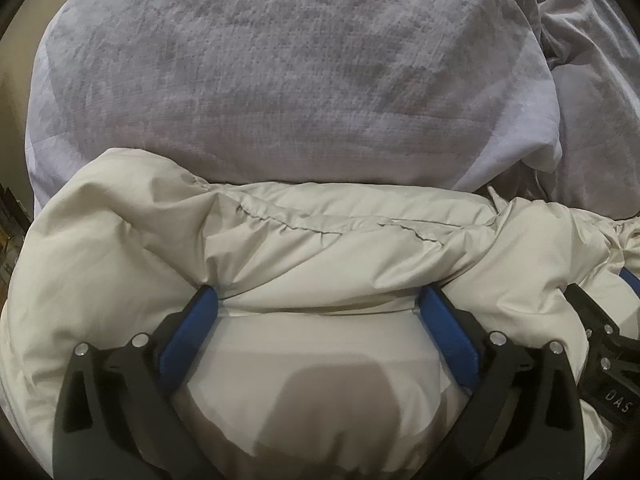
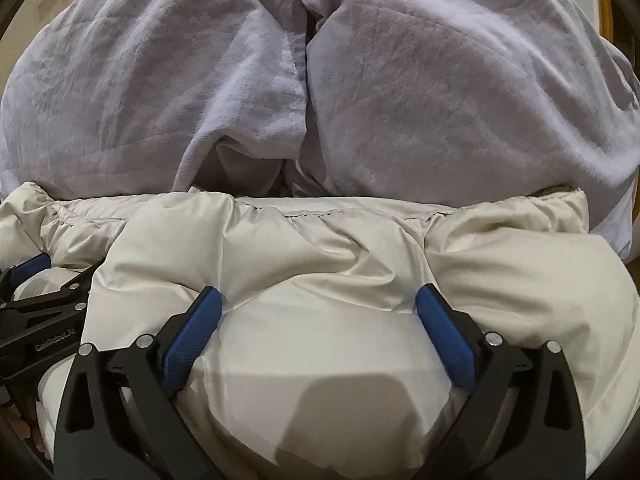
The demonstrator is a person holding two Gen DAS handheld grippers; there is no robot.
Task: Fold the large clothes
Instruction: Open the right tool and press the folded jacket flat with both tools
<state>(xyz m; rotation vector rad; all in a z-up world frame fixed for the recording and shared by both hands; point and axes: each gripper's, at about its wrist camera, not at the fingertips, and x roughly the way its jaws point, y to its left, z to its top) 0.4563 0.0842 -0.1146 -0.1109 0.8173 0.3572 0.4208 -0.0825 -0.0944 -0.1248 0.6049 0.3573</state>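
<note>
A puffy cream down jacket [image 1: 304, 248] lies bunched on lavender bedding and also fills the lower half of the right wrist view [image 2: 340, 248]. My left gripper [image 1: 318, 302] is open, its blue pads pressed into the jacket with a bulge of fabric between them. My right gripper [image 2: 318, 304] is open in the same way, its blue pads sunk into the jacket. The right gripper shows at the right edge of the left wrist view [image 1: 600, 340]. The left gripper shows at the left edge of the right wrist view [image 2: 40, 292]. The two stand side by side.
A lavender pillow [image 1: 288, 80] lies just beyond the jacket. In the right wrist view two lavender pillows [image 2: 460, 92] meet at a seam. A beige wall [image 1: 12, 92] and a wooden piece [image 2: 606, 8] show at the edges.
</note>
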